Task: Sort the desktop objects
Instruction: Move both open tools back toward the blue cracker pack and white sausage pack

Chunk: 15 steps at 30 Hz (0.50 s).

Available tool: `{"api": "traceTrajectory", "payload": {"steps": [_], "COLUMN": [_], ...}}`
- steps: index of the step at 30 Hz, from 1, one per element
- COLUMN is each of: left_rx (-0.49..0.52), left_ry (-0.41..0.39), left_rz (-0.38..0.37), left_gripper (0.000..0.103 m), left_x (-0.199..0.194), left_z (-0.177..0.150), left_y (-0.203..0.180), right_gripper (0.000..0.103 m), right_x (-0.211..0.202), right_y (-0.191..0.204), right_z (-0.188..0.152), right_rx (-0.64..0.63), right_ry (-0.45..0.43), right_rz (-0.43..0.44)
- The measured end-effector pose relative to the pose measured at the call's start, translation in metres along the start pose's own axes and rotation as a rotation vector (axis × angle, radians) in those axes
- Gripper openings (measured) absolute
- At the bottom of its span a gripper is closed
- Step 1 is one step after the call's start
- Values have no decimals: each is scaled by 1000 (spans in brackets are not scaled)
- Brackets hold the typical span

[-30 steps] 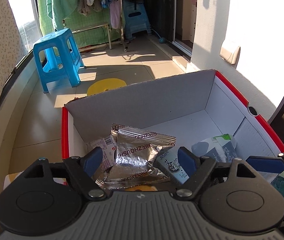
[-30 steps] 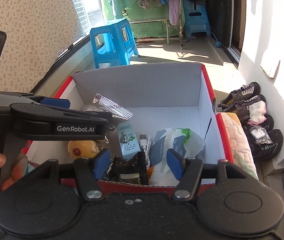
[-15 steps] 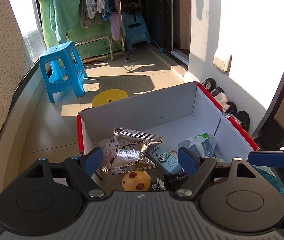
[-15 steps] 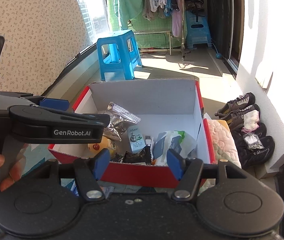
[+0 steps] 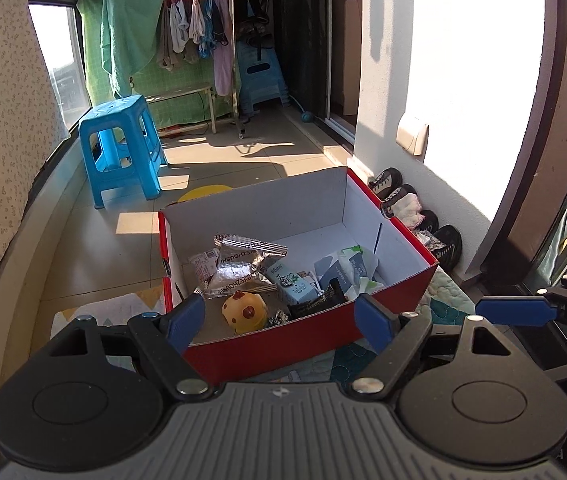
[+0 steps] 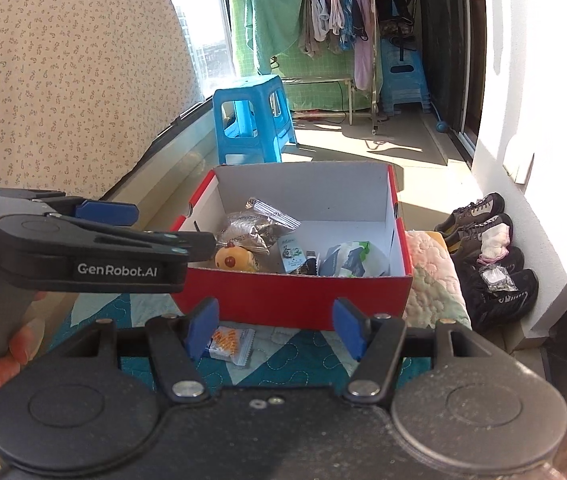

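Observation:
A red cardboard box [image 5: 307, 344] [image 6: 295, 296] with a white inside stands on a quilted mat. It holds a silver snack bag [image 5: 243, 268] [image 6: 255, 228], a yellow toy [image 5: 243, 312] [image 6: 233, 258], a small green carton [image 5: 291, 286] [image 6: 291, 254] and a white-blue packet [image 5: 347, 268] [image 6: 347, 260]. A small sachet with orange print [image 6: 229, 342] lies on the mat in front of the box. My left gripper [image 5: 279, 322] is open and empty just short of the box. My right gripper [image 6: 275, 328] is open and empty above the sachet.
The quilted mat [image 6: 431, 288] covers the surface under the box. Shoes [image 6: 491, 248] line the wall at the right. A blue stool [image 6: 251, 120] stands beyond the box, with a clothes rack [image 6: 335, 40] at the far end. A patterned curtain [image 6: 63, 80] hangs at the left.
Both grippers have pulled back and up from over the box. The box now shows whole and farther away, and the sachet on the mat has come into view.

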<state>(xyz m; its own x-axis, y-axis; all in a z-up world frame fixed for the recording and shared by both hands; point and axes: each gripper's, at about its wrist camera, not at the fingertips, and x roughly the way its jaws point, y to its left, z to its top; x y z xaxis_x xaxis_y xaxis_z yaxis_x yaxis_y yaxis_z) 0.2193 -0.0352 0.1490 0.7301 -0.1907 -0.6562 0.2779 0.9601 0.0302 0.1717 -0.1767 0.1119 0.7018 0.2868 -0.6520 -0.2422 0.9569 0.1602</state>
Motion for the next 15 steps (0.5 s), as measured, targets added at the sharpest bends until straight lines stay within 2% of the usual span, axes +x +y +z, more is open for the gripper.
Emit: {"api": "traceTrajectory", "payload": {"steps": [10, 15], "left_rx": [-66, -75], "left_ry": [-36, -58], "left_rz": [-11, 0], "left_gripper": [82, 82], "left_x": [-41, -51], "left_z": [-41, -58], "left_y": [2, 3], "right_gripper": [64, 65], "right_x": [-32, -39], "right_y": [11, 15], "right_z": [-35, -55], "right_rx": [-6, -4], "right_ry": [-12, -21], "right_rz": [27, 8]}}
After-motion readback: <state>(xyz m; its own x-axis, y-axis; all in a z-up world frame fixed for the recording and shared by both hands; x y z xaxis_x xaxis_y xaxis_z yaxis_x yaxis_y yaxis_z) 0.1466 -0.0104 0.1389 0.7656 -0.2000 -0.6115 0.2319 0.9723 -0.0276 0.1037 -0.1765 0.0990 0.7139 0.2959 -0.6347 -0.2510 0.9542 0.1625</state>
